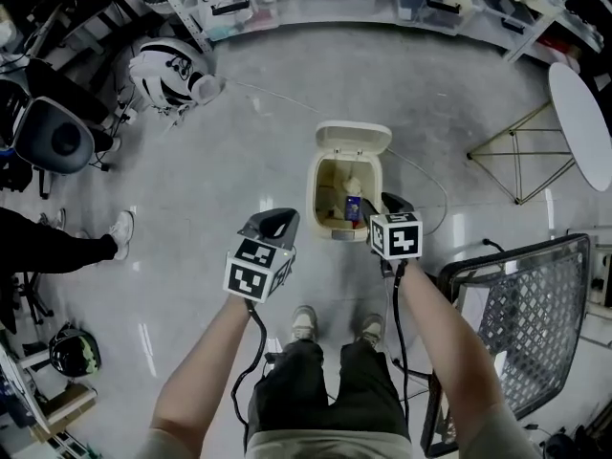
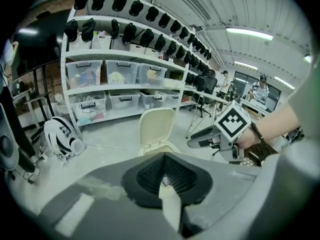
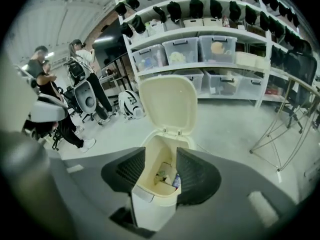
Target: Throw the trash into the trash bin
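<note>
A cream trash bin (image 1: 330, 191) stands on the floor with its lid (image 1: 353, 139) tipped back. Trash lies inside, among it a bottle with a blue label (image 1: 354, 207). My right gripper (image 1: 393, 203) hangs at the bin's near right rim. In the right gripper view it (image 3: 161, 154) is open, nothing between its pads, and the bin (image 3: 150, 204) and the bottle (image 3: 176, 182) show through the gap. My left gripper (image 1: 276, 222) is left of the bin. In the left gripper view its (image 2: 164, 159) pads meet at the tips, empty, with the lid (image 2: 156, 126) beyond.
A white helmet (image 1: 168, 71) lies on the floor far left, beside a dark chair (image 1: 50, 138). A person's leg and shoe (image 1: 120, 229) reach in from the left. A black mesh frame (image 1: 524, 321) stands close on the right, a round white table (image 1: 583, 113) beyond. Shelves of storage boxes (image 3: 210, 50) line the back.
</note>
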Available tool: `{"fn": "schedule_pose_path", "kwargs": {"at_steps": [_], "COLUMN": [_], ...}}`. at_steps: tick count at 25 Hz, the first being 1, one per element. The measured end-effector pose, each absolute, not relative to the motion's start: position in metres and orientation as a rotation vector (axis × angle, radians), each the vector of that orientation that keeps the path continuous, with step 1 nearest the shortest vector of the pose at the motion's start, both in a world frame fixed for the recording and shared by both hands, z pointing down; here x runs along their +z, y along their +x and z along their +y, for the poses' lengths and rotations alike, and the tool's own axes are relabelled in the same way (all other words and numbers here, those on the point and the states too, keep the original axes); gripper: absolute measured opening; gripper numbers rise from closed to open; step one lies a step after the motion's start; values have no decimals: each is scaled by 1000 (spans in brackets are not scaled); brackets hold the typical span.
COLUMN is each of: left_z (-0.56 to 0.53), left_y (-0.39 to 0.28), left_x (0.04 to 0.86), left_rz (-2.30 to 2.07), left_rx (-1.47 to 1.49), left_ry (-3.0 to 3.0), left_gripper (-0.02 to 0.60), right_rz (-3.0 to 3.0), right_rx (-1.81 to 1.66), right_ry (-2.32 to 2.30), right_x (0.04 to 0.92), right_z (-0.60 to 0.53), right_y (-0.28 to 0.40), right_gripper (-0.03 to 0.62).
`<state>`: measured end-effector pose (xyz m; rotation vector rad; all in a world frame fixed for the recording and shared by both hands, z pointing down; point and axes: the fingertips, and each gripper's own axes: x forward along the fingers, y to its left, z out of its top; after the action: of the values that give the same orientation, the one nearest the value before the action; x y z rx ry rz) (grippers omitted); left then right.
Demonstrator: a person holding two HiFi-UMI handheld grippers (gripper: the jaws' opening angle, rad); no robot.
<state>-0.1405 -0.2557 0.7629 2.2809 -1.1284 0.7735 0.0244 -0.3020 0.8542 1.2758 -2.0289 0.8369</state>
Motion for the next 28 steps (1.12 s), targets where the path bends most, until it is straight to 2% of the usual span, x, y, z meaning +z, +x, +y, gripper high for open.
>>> {"fn": "schedule_pose_path", "kwargs": {"at_steps": [9,17,23,28], "left_z": [-260,-253,-238,-217], "left_y": [-139,-127,-123,-126], "left_x": [648,521,424,356], "left_rz": [-1155,-1181,-1224,-1314], "left_rx": [754,694,622,547], "left_ry": [2369,2479,2599,2683], "left_gripper": [2,2,2,2], "right_rz": [-2209,-2361,-2513,-2638], "right_rx": [802,589,622,502], "right_ry": [1402,1417,1463,1510], "right_x": [675,504,391,304], "right_z": [-292,-251,-204,-161], "right_y": [46,68,79,82], "right_gripper": [236,241,241,241]}}
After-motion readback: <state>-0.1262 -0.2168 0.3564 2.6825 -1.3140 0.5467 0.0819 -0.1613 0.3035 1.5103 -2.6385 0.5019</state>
